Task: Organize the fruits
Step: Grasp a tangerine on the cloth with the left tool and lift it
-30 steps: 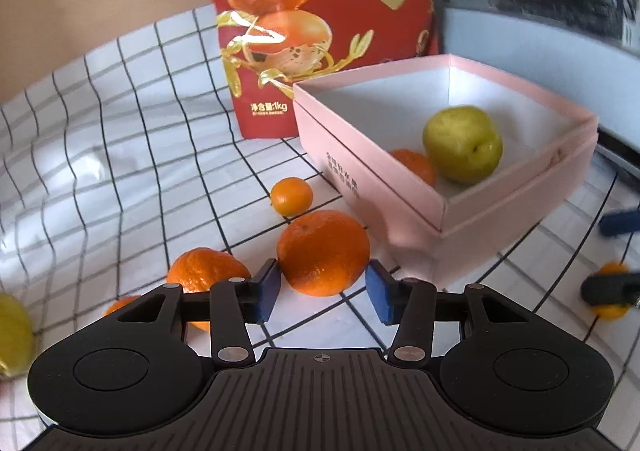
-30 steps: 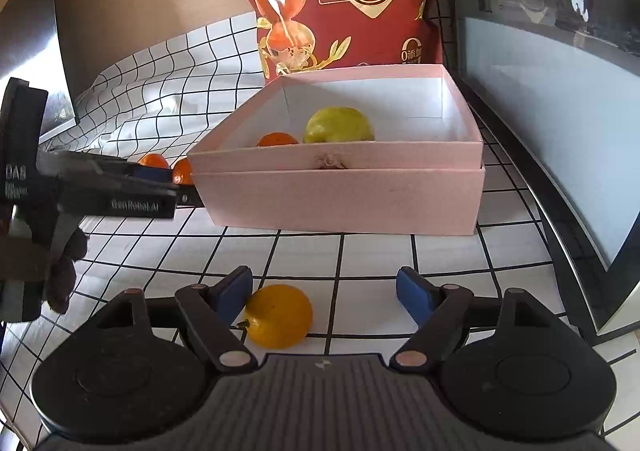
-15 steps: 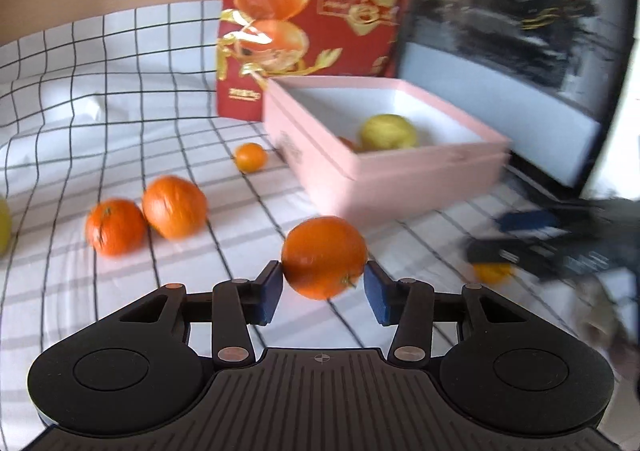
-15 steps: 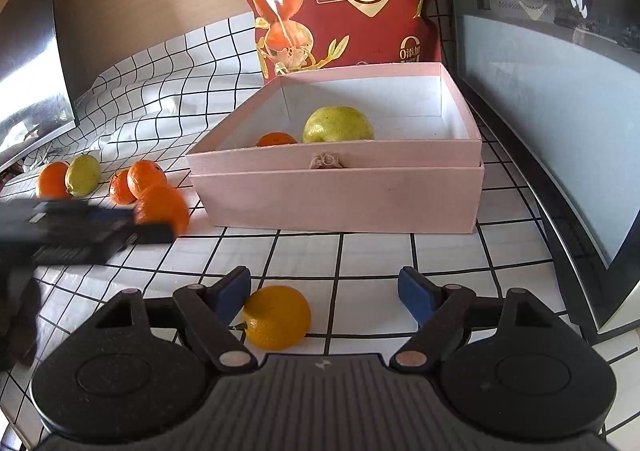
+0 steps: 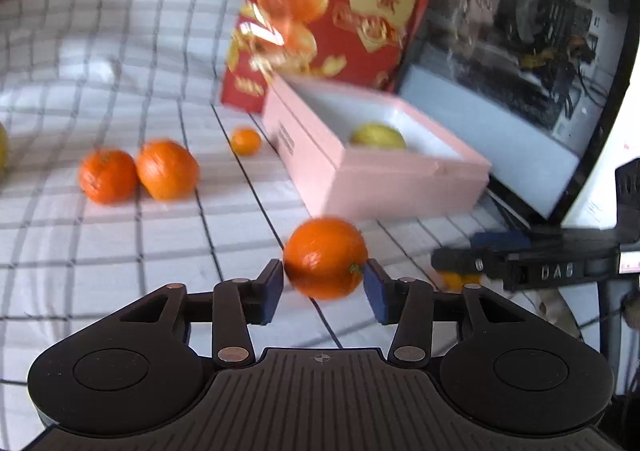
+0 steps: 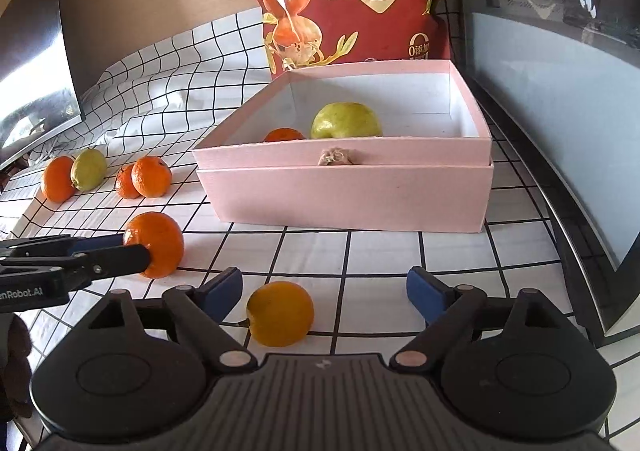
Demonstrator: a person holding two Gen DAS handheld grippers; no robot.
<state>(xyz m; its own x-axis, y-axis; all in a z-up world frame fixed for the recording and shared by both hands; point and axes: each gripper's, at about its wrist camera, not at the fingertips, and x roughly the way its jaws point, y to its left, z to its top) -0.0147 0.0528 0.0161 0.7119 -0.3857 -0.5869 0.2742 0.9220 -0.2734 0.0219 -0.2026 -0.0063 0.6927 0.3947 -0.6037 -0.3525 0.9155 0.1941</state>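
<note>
My left gripper (image 5: 323, 285) clamps 1 orange (image 5: 325, 257), lifted near the pink box (image 6: 348, 191)'s front-left corner; jaws just widened slightly. My right gripper (image 6: 324, 291) gapes around 1 yellow fruit (image 6: 280, 313), untouched. I should clear the rim before releasing.

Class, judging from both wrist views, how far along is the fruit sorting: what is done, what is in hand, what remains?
Done: a green fruit and one orange lie in the pink box. In hand: the left claw holds a large orange; its jaws have just opened slightly. The right claw is open around a yellow-orange fruit on the cloth. Left: three oranges and a green fruit by the cloth's far edge.
</note>
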